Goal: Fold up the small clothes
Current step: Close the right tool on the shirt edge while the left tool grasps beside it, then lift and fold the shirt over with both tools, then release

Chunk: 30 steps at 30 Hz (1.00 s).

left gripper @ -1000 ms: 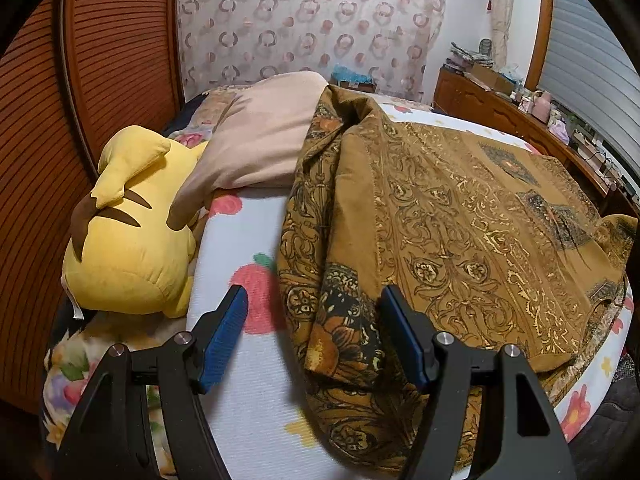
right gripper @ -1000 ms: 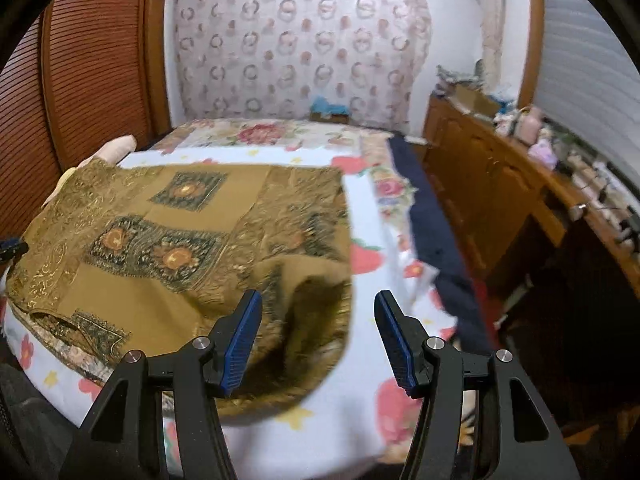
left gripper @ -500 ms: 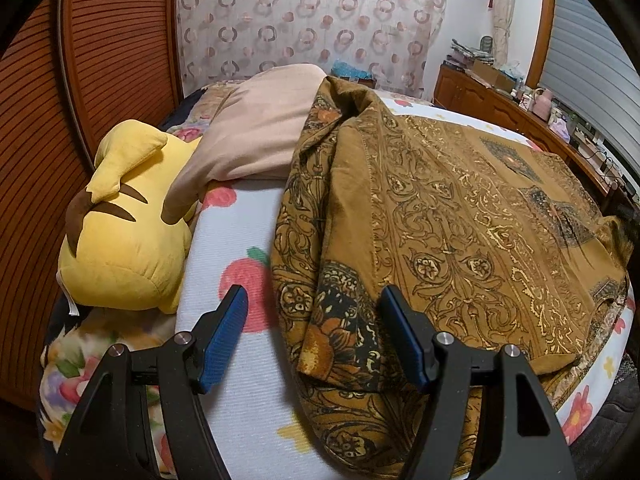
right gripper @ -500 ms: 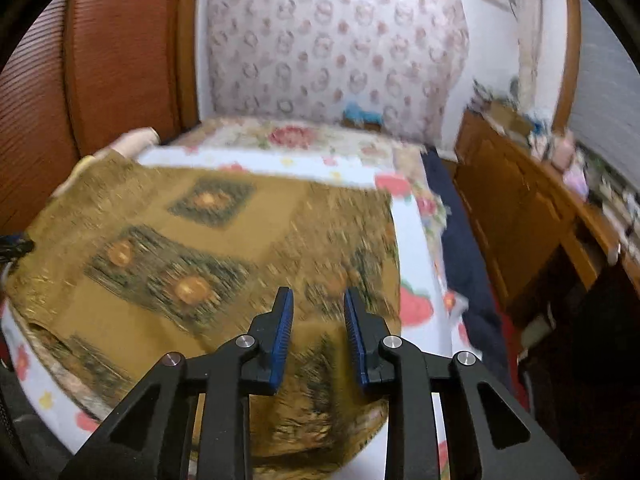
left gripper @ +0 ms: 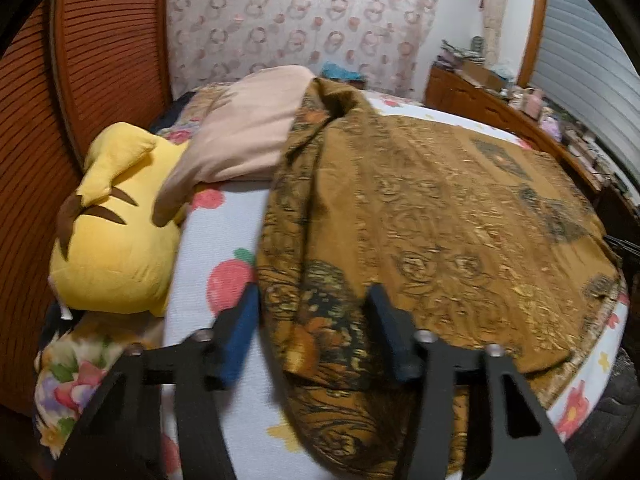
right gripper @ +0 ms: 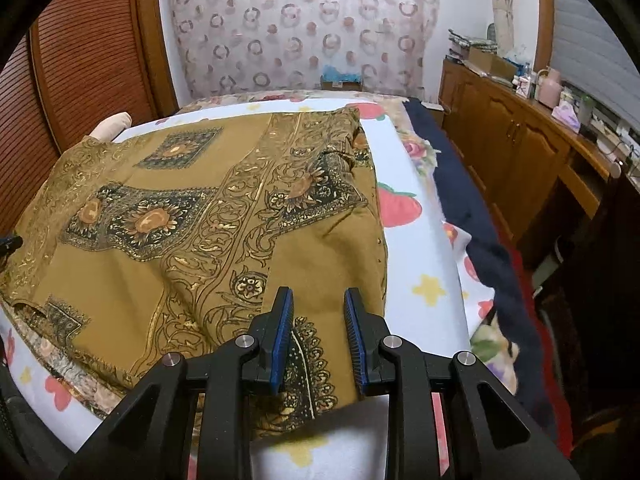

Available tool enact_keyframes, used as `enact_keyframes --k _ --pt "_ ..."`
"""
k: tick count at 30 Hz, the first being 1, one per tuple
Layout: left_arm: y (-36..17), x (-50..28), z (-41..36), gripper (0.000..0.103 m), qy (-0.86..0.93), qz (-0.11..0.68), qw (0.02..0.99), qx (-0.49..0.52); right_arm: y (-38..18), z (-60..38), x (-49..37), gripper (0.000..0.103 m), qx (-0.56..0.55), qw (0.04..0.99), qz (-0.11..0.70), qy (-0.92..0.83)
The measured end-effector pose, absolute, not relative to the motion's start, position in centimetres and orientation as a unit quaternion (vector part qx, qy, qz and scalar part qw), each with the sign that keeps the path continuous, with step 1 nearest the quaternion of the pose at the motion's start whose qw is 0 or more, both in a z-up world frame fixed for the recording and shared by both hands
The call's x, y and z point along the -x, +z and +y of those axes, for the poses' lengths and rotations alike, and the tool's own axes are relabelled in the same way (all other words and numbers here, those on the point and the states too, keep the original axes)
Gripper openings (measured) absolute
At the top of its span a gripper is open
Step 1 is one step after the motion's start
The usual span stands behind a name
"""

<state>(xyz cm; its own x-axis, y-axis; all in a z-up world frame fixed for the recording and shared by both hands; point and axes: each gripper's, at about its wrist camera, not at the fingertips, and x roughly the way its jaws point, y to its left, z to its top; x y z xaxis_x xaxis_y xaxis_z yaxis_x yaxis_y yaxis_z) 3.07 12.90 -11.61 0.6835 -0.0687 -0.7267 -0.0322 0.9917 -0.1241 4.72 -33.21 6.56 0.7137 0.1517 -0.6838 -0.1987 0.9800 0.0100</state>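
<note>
A mustard-brown patterned garment point(left gripper: 420, 208) lies spread across the bed, also filling the right wrist view point(right gripper: 192, 216). My left gripper point(left gripper: 314, 300) is partly closed, its blue-padded jaws straddling the garment's near left corner, with a gap still showing at each pad. My right gripper point(right gripper: 318, 304) has narrowed its jaws over the garment's near right hem; the cloth sits between the pads, but a gap remains and I cannot tell whether they pinch it.
A yellow plush toy point(left gripper: 112, 232) and a beige pillow point(left gripper: 244, 136) lie at the bed's left. The white fruit-print sheet point(right gripper: 416, 248) covers the bed. A dark blanket point(right gripper: 472, 208) and wooden cabinets point(right gripper: 520, 148) run along the right.
Both grippers moved in over the garment's near edge. The right jaws went from wide open to narrow around the hem. The left jaws closed somewhat around the corner.
</note>
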Motion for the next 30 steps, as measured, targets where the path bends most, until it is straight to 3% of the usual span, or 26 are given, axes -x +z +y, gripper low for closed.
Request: enact_keyframes --k 3,6,9,30 --pt "-11.5 -3.0 12.6 0.026 -0.026 0.4 0.913 0.069 6.8 -32.7 -4.7 0.056 0.025 0.929 0.357 0.098" --pt "-11.3 -2.9 12.1 0.013 -0.03 0.396 0.915 0.067 6.5 -32.1 -4.7 0.062 0.027 0.93 0.351 0.104" --pt "-10.8 -2.7 11.8 0.007 -0.029 0.385 0.92 0.068 6.0 -31.9 -4.7 0.063 0.025 0.932 0.348 0.103" --pt "-1.7 -7.4 3.4 0.005 -0.154 0.28 0.945 0.075 4.9 -30.9 -3.7 0.072 0.027 0.942 0.32 0.093"
